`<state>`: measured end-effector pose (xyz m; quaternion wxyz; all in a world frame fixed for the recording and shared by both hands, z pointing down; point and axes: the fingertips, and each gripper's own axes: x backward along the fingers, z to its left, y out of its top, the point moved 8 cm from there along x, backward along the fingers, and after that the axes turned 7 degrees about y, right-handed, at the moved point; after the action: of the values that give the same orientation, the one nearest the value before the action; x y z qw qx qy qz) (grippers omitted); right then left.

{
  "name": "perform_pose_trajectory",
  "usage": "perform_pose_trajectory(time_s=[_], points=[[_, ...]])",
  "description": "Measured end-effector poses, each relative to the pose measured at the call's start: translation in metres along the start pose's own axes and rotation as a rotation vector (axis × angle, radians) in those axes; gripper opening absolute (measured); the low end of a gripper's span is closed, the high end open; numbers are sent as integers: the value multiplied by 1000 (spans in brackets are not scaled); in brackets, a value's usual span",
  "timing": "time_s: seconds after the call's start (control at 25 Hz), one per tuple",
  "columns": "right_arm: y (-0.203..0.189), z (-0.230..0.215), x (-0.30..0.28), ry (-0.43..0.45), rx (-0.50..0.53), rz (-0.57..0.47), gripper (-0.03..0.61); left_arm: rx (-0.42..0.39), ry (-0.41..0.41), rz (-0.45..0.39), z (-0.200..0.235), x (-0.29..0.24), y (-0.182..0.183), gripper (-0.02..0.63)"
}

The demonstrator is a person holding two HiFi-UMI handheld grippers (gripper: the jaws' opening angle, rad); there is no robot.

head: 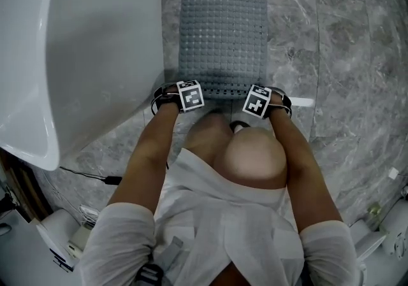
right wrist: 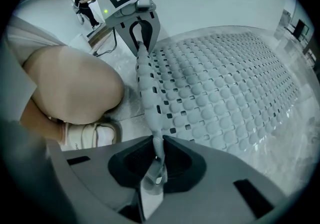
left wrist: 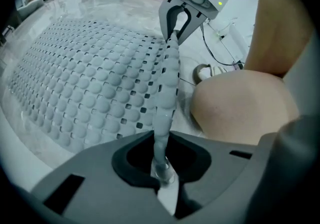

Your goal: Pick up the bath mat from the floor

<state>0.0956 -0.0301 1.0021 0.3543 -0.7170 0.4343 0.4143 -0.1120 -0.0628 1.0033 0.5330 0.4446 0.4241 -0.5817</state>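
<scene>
A grey rubber bath mat [head: 222, 30] with rows of bumps and small holes lies on the marble floor ahead of me. Its near edge is raised off the floor between the two grippers. My left gripper [head: 191, 97] is shut on the near left corner; in the left gripper view the mat's edge [left wrist: 167, 83] runs as a ridge into the jaws [left wrist: 162, 170]. My right gripper [head: 257, 101] is shut on the near right corner, where the edge [right wrist: 147, 88] enters its jaws [right wrist: 156, 165]. Each gripper view shows the other gripper clamped on the far end of that ridge.
A white bathtub [head: 76, 42] stands right beside the mat's left side. Grey marble floor [head: 344, 55] spreads to the right. The person's knee [head: 255, 157] and a white shoe [right wrist: 90, 135] are just behind the grippers. A cable [head: 95, 176] lies on the floor at the left.
</scene>
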Motion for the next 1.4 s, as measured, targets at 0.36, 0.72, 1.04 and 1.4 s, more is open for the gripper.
perform_pose_trajectory(time_s=[0.36, 0.72, 1.04, 1.4], points=[[-4, 30, 50, 17, 16, -26, 61, -41, -25, -60, -23, 53, 8, 57], [-2, 43, 72, 91, 28, -35, 58, -77, -41, -88, -36, 77, 8, 57], [-9, 61, 68, 183, 3, -47, 57, -108, -74, -100, -53, 78, 4, 56], [-15, 80, 50, 406, -95, -49, 55, -91, -226, -82, -66, 67, -4, 55]])
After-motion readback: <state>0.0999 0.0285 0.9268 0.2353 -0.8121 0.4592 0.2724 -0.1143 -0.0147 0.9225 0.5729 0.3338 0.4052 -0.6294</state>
